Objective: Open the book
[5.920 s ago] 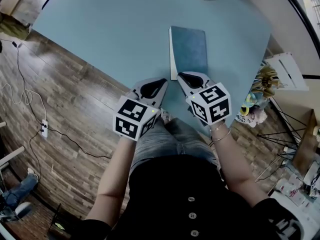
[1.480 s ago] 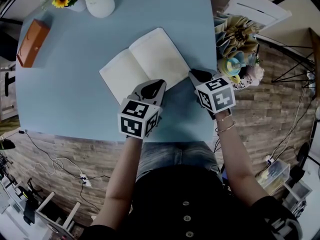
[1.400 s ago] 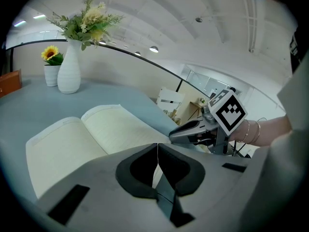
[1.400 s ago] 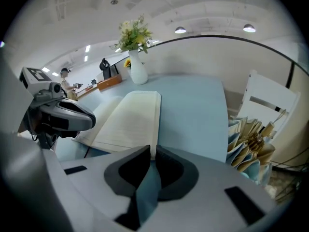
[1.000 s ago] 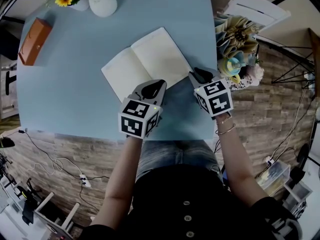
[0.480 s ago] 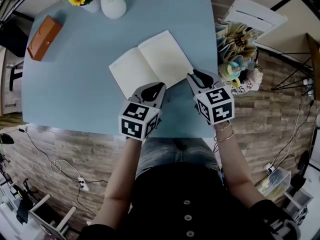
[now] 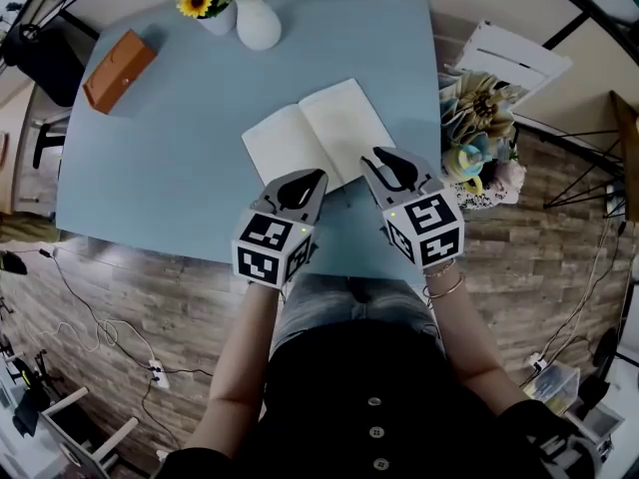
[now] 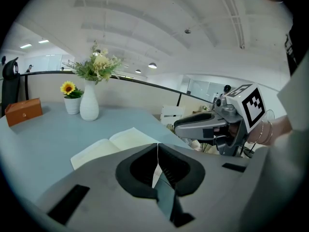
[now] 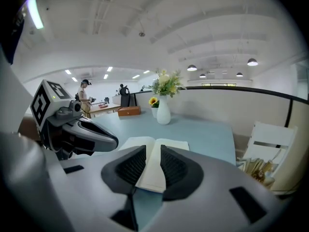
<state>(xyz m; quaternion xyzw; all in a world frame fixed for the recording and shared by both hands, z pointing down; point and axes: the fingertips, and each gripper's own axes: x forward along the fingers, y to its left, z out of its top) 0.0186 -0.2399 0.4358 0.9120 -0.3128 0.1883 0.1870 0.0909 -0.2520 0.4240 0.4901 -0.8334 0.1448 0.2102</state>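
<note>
Pale blue desk [image 7: 170,168], smooth and matt, stands on a wood-plank floor [image 7: 120,297] where thin cables [image 7: 100,337] trail off the desk's left side.

Two grippers hover over the near edge. The left gripper [image 7: 305,183] has its fingers pressed together, with only a hairline seam between the pads and nothing in them. The right gripper [image 7: 384,163] has its fingers spread a little. The pages show through the gap, but the fingers pinch nothing.

One book [image 7: 319,133] lies open and flat just past the fingertips, nearer the desk's right edge than its left and turned at a slant to the edges. It shows two cream pages with no writing to be made out. A shallow gutter runs between them, and the pages' thin stacked edges face the near edge.

A bundle of folded paper flowers [image 7: 477,118] stands on the floor beside the right edge.

Two containers stand together at the far edge. One is a tall white vase [image 7: 258,26] of pale blooms, and the other is a small white pot [image 7: 218,18] with a sunflower. One orange box [image 7: 118,58] sits by the far left corner.

Beyond the desk, a black rail [image 9: 260,92] runs along a cream wall under a white ceiling with round lamps. One person [image 9: 85,98] stands far off at another table.
</note>
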